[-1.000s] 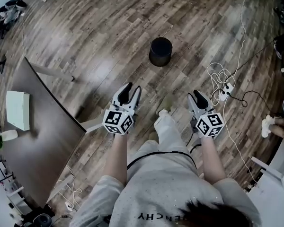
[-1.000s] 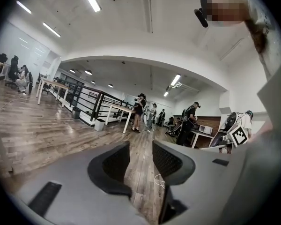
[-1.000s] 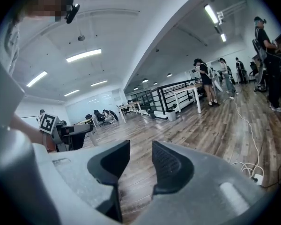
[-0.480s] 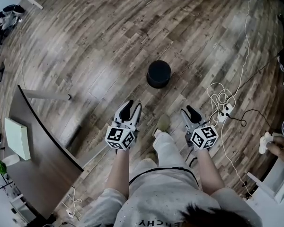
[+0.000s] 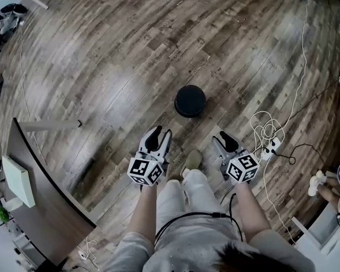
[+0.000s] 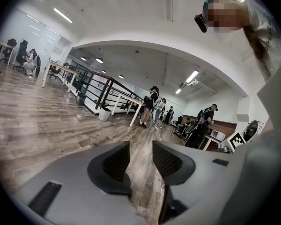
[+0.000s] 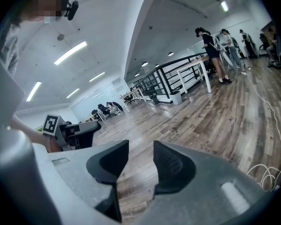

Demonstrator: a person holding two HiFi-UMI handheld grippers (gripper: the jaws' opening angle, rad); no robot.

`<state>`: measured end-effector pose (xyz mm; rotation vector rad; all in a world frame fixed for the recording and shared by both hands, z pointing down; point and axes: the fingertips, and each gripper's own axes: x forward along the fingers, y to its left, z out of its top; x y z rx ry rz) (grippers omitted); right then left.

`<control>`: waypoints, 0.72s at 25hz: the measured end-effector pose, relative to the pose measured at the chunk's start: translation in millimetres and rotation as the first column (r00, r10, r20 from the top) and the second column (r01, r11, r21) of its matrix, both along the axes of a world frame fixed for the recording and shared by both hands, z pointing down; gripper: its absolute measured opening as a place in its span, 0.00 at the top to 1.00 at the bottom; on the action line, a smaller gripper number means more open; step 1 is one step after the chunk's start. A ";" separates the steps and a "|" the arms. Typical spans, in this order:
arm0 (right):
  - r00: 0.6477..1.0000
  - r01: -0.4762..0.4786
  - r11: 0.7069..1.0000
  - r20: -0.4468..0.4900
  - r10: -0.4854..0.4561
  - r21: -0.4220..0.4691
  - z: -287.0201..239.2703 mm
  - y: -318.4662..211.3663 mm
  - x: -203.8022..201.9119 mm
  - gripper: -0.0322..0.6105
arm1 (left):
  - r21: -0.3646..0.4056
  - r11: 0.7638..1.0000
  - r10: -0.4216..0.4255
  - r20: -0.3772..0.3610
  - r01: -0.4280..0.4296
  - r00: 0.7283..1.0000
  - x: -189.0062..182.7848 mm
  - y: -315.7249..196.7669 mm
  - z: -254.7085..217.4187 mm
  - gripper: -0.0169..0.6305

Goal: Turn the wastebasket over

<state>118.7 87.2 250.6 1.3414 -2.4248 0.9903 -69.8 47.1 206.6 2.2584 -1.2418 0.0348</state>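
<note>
The wastebasket (image 5: 190,101) is a small black round bin standing on the wood floor, straight ahead of me in the head view. It does not show in either gripper view. My left gripper (image 5: 158,136) hangs short of it, a little to its left, open with only floor between its jaws (image 6: 140,157). My right gripper (image 5: 222,142) is short of the bin on its right side. Its jaws have just been opening and nothing is between them (image 7: 140,159). Neither gripper touches the bin.
White cables and a power strip (image 5: 268,144) lie on the floor to the right of the bin. A dark table (image 5: 42,200) with a white box (image 5: 17,180) stands at the left. My shoe (image 5: 192,160) is between the grippers. People, desks and a black railing (image 6: 96,90) stand far off.
I have walked toward the bin: it sits lower and nearer in the head view, and the table has slid off to the left. Both grippers came forward with me.
</note>
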 end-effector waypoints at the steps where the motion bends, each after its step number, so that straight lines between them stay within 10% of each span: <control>1: 1.000 0.005 1.000 0.005 -0.005 -0.009 7.7 -4.8 0.4 0.70 | -0.010 1.000 0.002 -0.002 -0.002 1.000 4.0 -4.2 7.6 0.74; 18: 0.997 -0.061 0.990 0.038 0.067 -0.129 162.9 -93.8 2.1 0.69 | -0.165 0.983 0.086 0.003 -0.085 0.996 27.5 -94.8 180.2 0.74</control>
